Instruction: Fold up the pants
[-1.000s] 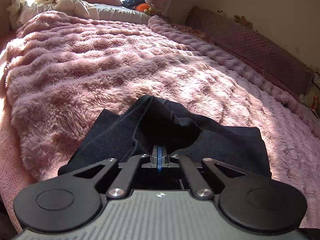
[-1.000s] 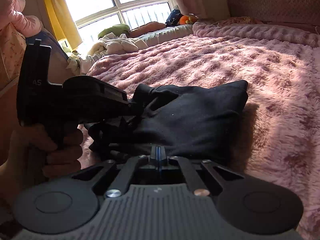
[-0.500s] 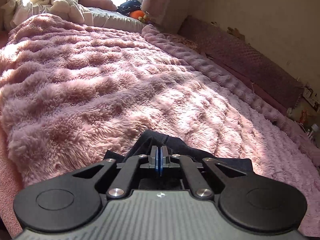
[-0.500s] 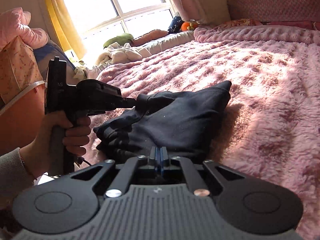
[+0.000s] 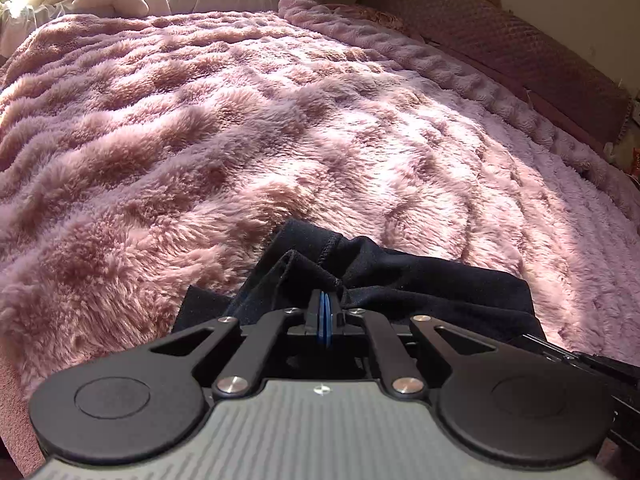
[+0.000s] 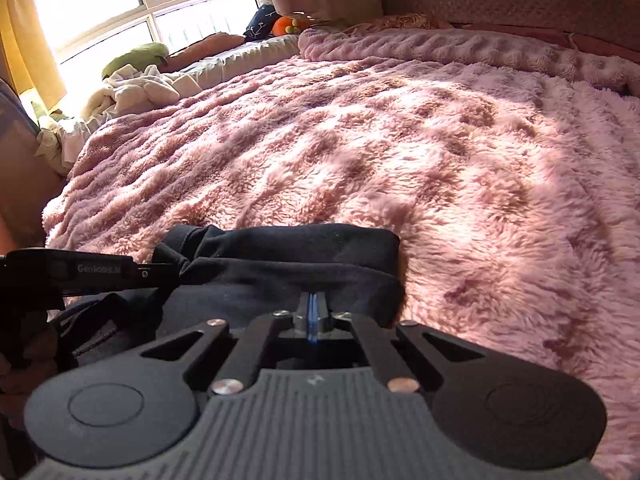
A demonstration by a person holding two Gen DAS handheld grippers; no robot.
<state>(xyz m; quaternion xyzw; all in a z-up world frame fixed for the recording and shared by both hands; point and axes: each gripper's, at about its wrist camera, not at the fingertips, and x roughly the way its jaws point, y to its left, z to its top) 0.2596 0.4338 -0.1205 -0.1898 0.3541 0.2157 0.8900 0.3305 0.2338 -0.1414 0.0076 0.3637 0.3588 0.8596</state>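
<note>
Dark navy pants (image 5: 420,280) lie bunched on the pink fluffy blanket near the bed's near edge. My left gripper (image 5: 325,296) pinches a hemmed edge of the cloth; its jaws are starting to open, and the fabric still sits between the blue pads. In the right wrist view the pants (image 6: 300,248) form a folded stack. My right gripper (image 6: 314,300) is shut on the stack's near edge. The left gripper (image 6: 160,270) reaches in from the left and grips a gathered corner of the stack.
The pink fluffy blanket (image 6: 400,140) covers the whole bed ahead. A pile of pale clothes (image 6: 136,88) and an orange toy (image 6: 286,24) lie by the window at the far end. A padded headboard (image 5: 520,52) runs along the right.
Both grippers have moved forward over the bed with the pants held between them. In the right wrist view the left gripper has dropped lower and its hand is now mostly out of frame.
</note>
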